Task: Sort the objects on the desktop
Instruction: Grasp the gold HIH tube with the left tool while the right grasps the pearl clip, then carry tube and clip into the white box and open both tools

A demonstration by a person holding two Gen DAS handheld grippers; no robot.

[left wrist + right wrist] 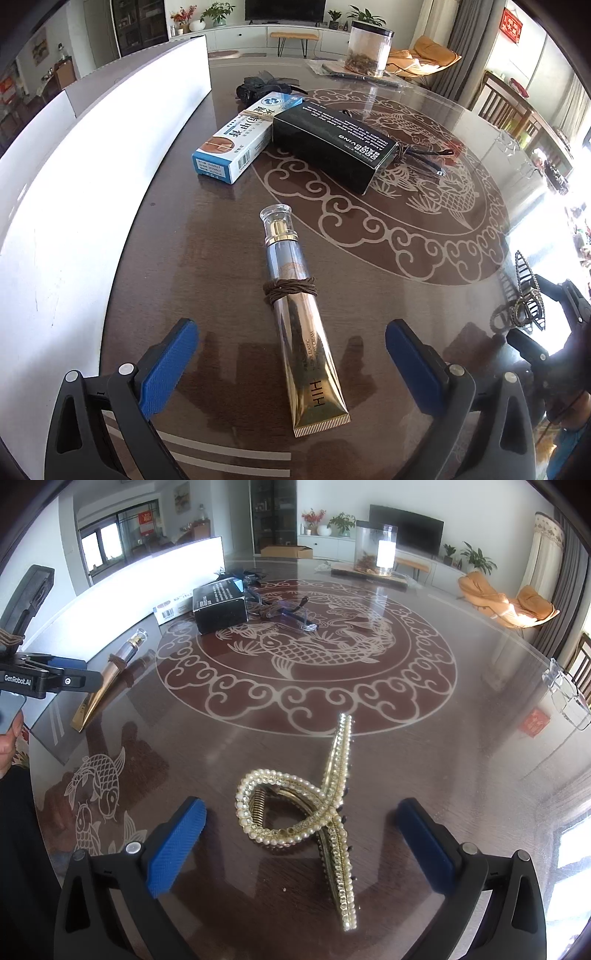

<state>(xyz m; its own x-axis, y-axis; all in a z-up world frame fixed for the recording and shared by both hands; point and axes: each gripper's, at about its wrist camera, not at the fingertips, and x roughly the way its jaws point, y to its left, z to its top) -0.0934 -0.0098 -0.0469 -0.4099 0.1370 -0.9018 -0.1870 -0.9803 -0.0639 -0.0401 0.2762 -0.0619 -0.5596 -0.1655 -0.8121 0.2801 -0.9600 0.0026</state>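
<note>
A gold cream tube [295, 325] with a clear cap lies on the dark glass table, a brown hair tie [291, 290] wound round its middle. My left gripper [291, 326] stands open above it; the blue pads [173, 354] sit either side of the tube's lower half, clear of it. In the right wrist view a pearl and gold hair clip [332, 812] lies on the table between the open fingers of my right gripper [301, 806], untouched. The same view shows the tube [110, 679] at far left, under the left gripper's body.
A blue-and-white carton [236, 136] and a black box [332, 144] lie beyond the tube, with dark glasses [424, 155] and a black bow [266, 86] near them. A white panel [74, 184] runs along the left. A clear jar [369, 48] stands far back. Clear glasses [565, 698] lie at the right edge.
</note>
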